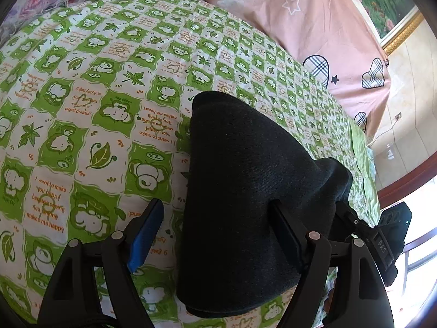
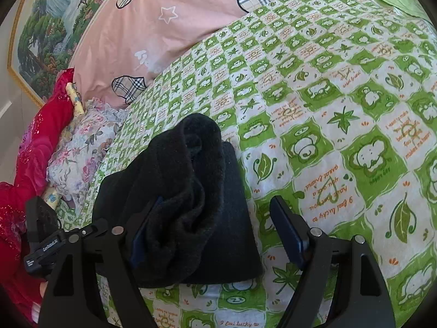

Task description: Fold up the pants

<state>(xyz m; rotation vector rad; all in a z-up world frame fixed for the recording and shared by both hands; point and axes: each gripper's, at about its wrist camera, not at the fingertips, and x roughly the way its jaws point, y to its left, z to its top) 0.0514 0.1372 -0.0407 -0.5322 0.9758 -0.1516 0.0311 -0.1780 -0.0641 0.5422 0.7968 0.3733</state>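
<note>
The black pants [image 1: 245,177] lie as a folded bundle on the green-and-white printed bedsheet [image 1: 95,109]. My left gripper [image 1: 215,207] stands open around their near end. Its left blue pad [image 1: 144,235] is clear of the cloth and its right finger [image 1: 286,235] lies against the fabric. In the right wrist view the pants [image 2: 185,191] show a rumpled, fleecy fold on top. The right gripper [image 2: 217,201] is open too. Its left finger [image 2: 142,232] sits at the edge of the cloth, while the right finger [image 2: 286,229] stands apart over the sheet. Each gripper shows in the other's view, beside the bundle.
A pink duvet [image 1: 314,27] with plaid hearts lies along the far side of the bed. A floral pillow [image 2: 82,142] and red cloth [image 2: 41,136] lie at the left. A framed landscape painting [image 2: 49,27] hangs on the wall. The bed's edge [image 1: 366,164] drops off at the right.
</note>
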